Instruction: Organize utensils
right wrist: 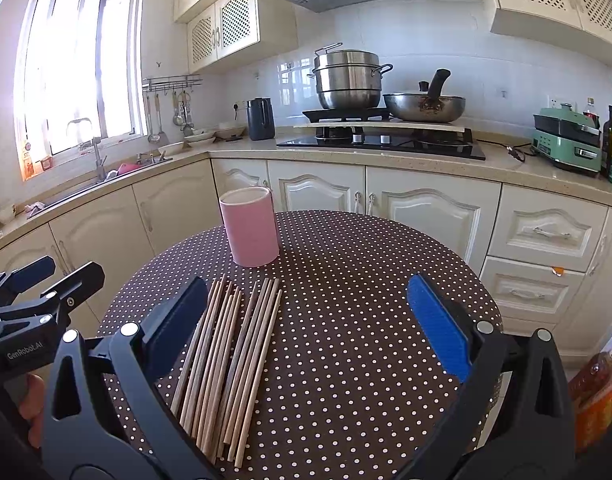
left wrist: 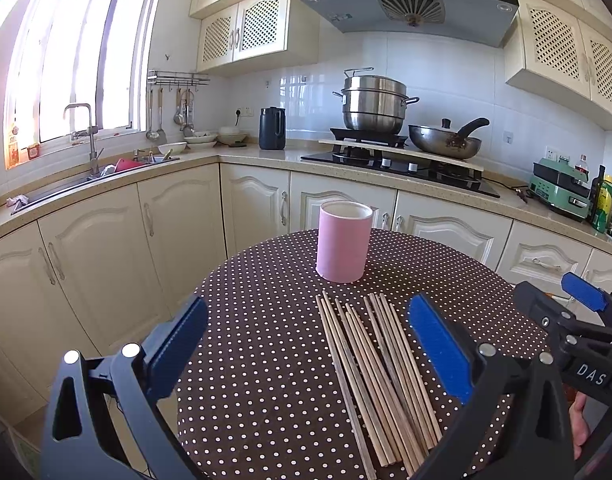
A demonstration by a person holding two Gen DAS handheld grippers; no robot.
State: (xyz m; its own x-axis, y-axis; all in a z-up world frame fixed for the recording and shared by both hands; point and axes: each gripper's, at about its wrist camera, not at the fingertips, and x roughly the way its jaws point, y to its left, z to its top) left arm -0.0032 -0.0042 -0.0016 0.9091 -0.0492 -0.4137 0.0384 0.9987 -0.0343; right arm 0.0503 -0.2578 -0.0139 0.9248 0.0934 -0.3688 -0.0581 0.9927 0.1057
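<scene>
Both of my grippers hang wide open with nothing in them: the left gripper (left wrist: 306,344) and the right gripper (right wrist: 306,320) sit above the near edge of the round polka-dot table (right wrist: 365,280). A loose bundle of wooden chopsticks (left wrist: 377,384) lies flat on the cloth, pointing toward the pink cylinder holder (left wrist: 343,247), which stands upright just beyond their far tips, near the table's far edge. From the right wrist view, the right half of the tabletop is bare cloth. Cream cabinets (right wrist: 321,192) stand close behind the table's far rim.
</scene>
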